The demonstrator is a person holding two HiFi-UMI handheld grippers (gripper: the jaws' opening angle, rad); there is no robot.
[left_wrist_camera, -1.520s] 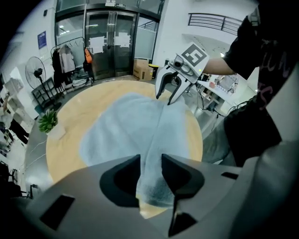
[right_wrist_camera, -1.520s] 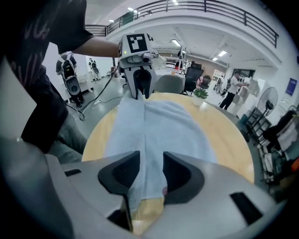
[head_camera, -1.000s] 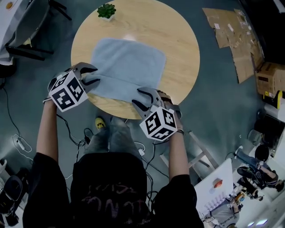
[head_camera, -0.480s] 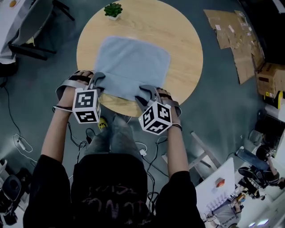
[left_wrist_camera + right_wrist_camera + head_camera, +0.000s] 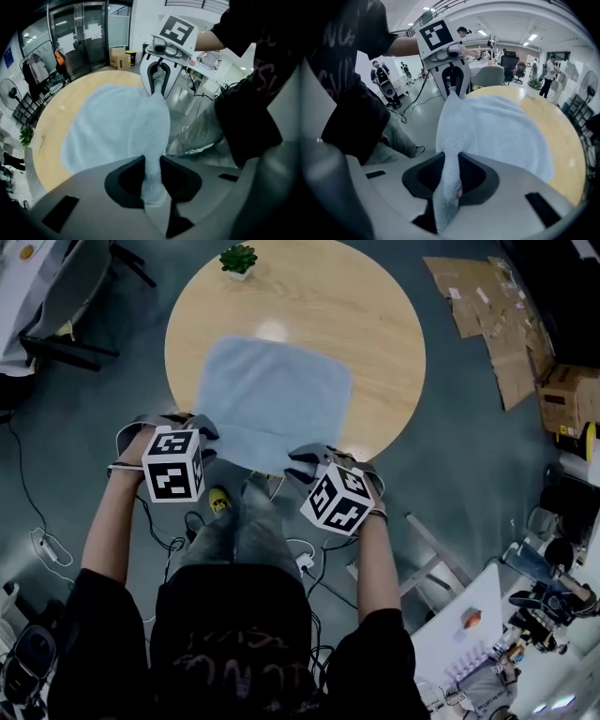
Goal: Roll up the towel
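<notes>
At the near rim of one round table [image 5: 384, 334], one towel [image 5: 272, 399] is pinched by both my grippers.
I count two grippers, one towel and one small potted plant [image 5: 238, 260] at the far edge. The left gripper [image 5: 201, 430] and right gripper [image 5: 306, 458] have each just been closing. Each now nips a near corner of the pale blue towel, jaws narrow on the cloth, while the rest lies flat on the wood. The print on the dark shirt [image 5: 234, 643] is too blurred for me to read.

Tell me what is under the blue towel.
A round wooden table, under most of the towel. Its near edge, past the rim, is pinched by left gripper and right gripper, jaws just closed further. The covered tabletop is hidden.
</notes>
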